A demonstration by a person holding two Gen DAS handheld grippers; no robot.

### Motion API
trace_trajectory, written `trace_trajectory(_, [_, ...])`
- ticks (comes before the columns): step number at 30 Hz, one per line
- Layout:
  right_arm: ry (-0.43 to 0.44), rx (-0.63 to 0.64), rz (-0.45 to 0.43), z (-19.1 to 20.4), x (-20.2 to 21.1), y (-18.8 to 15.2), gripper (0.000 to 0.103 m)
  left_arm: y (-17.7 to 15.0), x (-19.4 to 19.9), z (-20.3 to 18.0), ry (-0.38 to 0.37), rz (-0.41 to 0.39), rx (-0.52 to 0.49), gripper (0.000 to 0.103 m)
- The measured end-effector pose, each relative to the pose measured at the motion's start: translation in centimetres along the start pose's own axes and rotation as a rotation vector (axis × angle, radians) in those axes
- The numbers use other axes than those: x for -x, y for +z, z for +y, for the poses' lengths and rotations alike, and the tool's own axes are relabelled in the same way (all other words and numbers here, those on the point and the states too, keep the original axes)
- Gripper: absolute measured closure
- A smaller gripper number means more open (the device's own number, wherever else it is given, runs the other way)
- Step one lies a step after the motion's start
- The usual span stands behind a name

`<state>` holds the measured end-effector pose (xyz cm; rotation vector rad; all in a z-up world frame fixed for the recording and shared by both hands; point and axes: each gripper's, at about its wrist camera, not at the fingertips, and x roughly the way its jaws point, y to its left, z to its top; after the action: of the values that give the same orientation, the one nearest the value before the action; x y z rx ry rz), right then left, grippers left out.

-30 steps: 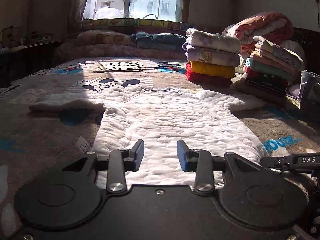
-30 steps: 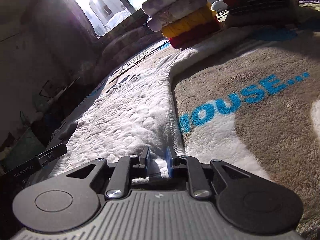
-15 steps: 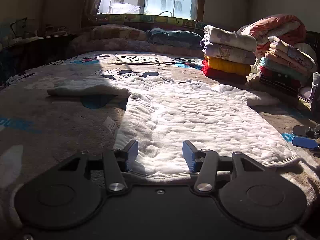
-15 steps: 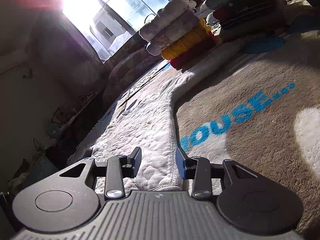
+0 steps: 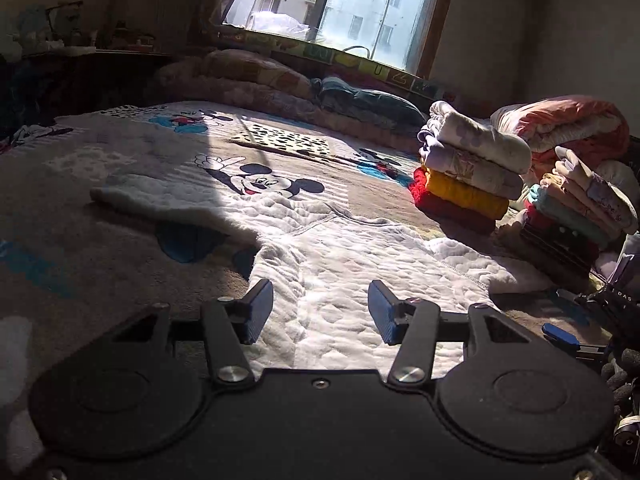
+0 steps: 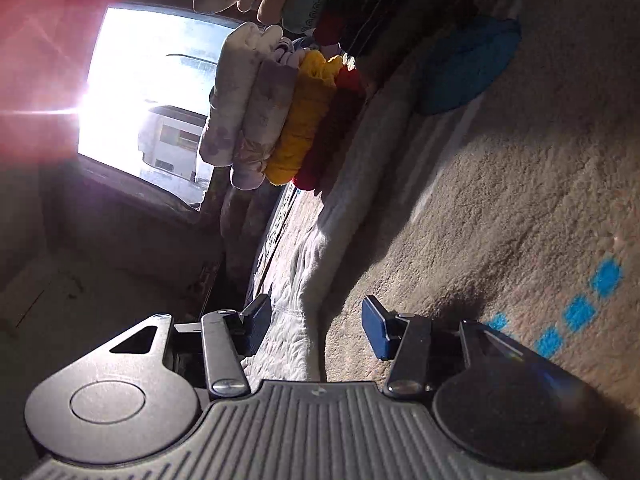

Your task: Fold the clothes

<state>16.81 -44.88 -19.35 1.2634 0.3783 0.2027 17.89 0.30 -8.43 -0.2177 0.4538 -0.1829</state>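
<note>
A white quilted long-sleeved garment (image 5: 360, 264) lies spread flat on a bed covered by a brown plush blanket printed with cartoon mice and blue letters (image 5: 100, 248). One sleeve reaches out to the left into shadow, the other toward the right, and sunlight falls across the body of the garment.

The left claw (image 5: 320, 312) hangs over the near part of the garment with its blue-padded fingers (image 5: 256, 312) spread wide, and nothing sits between them. The right claw (image 6: 316, 324) is rolled steeply to one side, so the bed runs diagonally through its view; its fingers are also spread wide and hold nothing, with the garment's edge (image 6: 296, 312) showing in the gap and the bare blanket (image 6: 500, 208) beside it.

Beyond the garment, on the right of the bed, stands a stack of folded clothes in white, lilac, yellow and red (image 5: 468, 176), with a second, taller stack of folded clothes in mixed colours (image 5: 576, 216) just beside it. A bright window (image 5: 332, 4) stands behind the head of the bed.
</note>
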Motion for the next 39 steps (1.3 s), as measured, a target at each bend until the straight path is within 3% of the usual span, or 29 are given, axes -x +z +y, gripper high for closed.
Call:
trace_trajectory(4, [0.038,-0.063,-0.013,-0.9,-1.1,2.0,0.052,4.0,-5.6,1.3,0.110,0.012,-0.133,0.070])
trace_trajectory(7, [0.068,-0.119,-0.027,-1.7,-1.5,3.2,0.052,5.6,-10.4,2.8,0.180,0.057,-0.218,0.071])
trace_trajectory(11, [0.088,-0.178,-0.059,-2.7,-1.8,4.8,0.052,3.3,-15.7,6.6,0.186,0.250,-0.212,0.069])
trace_trajectory(15, [0.099,-0.226,-0.094,-3.4,-2.3,6.2,0.051,4.3,-13.8,5.6,0.184,0.212,-0.216,0.069])
trace_trajectory(19, [0.093,-0.235,-0.104,-3.7,-3.6,7.8,0.052,5.1,-13.1,2.0,0.154,0.172,-0.324,0.069])
trace_trajectory(22, [0.090,-0.230,-0.117,-3.8,-3.6,8.6,0.052,3.2,-16.7,1.0,0.176,0.350,-0.417,0.064])
trace_trajectory(23, [0.091,-0.234,-0.118,-3.9,-3.7,8.7,0.052,3.3,-16.8,0.5,0.194,0.329,-0.435,0.061])
trace_trajectory(25, [0.095,-0.240,-0.118,-4.0,-3.7,8.9,0.052,4.3,-16.2,-1.8,0.213,0.299,-0.475,0.064])
trace_trajectory(30, [0.095,-0.235,-0.135,-4.1,-3.8,9.4,0.054,4.9,-14.7,-11.3,0.009,0.191,-0.489,0.060])
trace_trajectory(32, [0.093,-0.242,-0.147,-4.1,-3.4,9.5,0.054,3.8,-15.0,-15.9,-0.112,0.181,-0.531,0.054])
trace_trajectory(34, [0.084,-0.241,-0.162,-4.1,-2.9,9.8,0.053,1.9,-15.3,-20.4,-0.186,0.167,-0.627,0.047])
trace_trajectory(39, [0.040,-0.189,-0.209,-3.6,-1.3,10.8,0.049,-4.5,-16.6,-30.9,-0.222,0.138,-1.034,0.046])
